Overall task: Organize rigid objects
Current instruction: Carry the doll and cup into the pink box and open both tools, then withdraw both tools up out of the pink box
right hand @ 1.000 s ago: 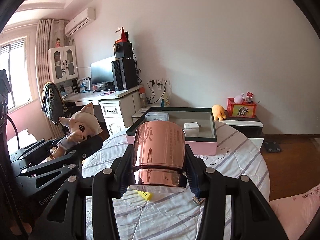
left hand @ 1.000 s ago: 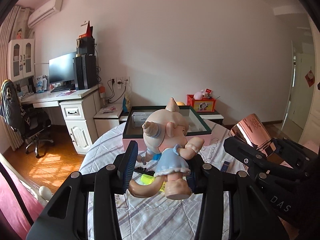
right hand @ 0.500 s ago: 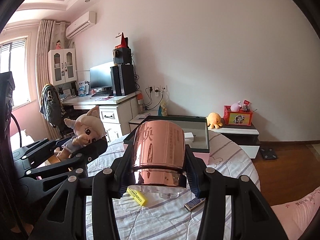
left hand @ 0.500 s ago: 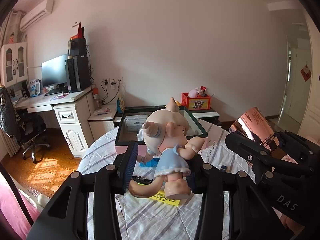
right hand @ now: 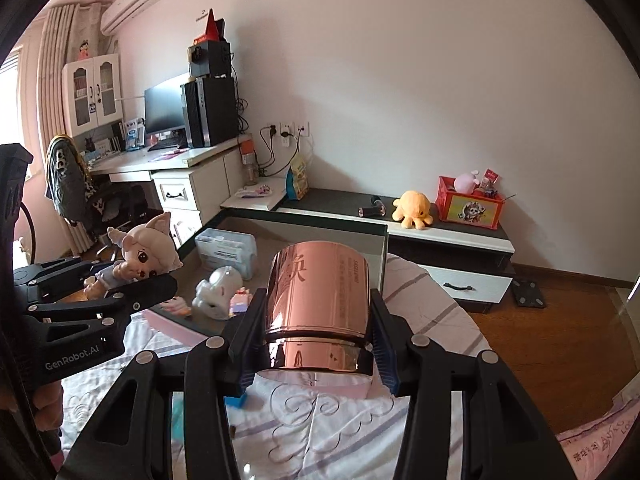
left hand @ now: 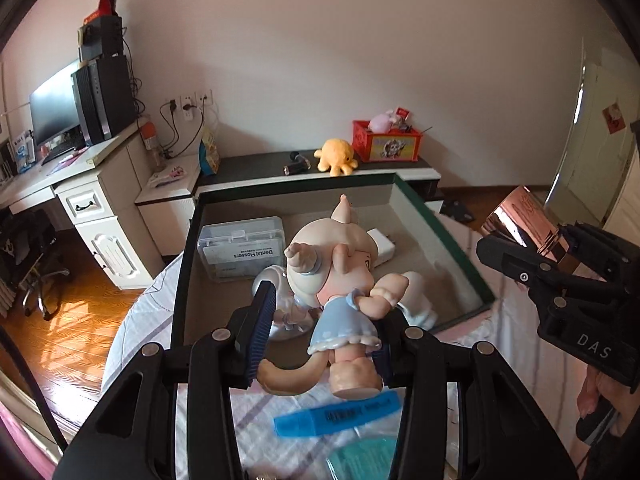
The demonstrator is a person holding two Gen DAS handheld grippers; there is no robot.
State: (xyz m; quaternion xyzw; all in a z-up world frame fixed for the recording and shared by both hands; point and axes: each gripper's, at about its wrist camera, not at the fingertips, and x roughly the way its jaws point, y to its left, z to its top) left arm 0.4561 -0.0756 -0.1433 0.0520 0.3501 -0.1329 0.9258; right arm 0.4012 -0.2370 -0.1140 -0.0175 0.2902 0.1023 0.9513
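Looking along the left tongs (left hand: 322, 330), their ribbed pads clamp a glossy, rounded vinyl doll (left hand: 340, 280) above the near edge of the dark-rimmed box (left hand: 444, 236); lowered carelessly, it could knock the white figurine (left hand: 280, 300) inside the box

From the right tongs (right hand: 316, 340), pads pinch a mirror-smooth copper cylinder tin (right hand: 320, 300) just short of the box's near wall; such slick metal could slip or strike the rim
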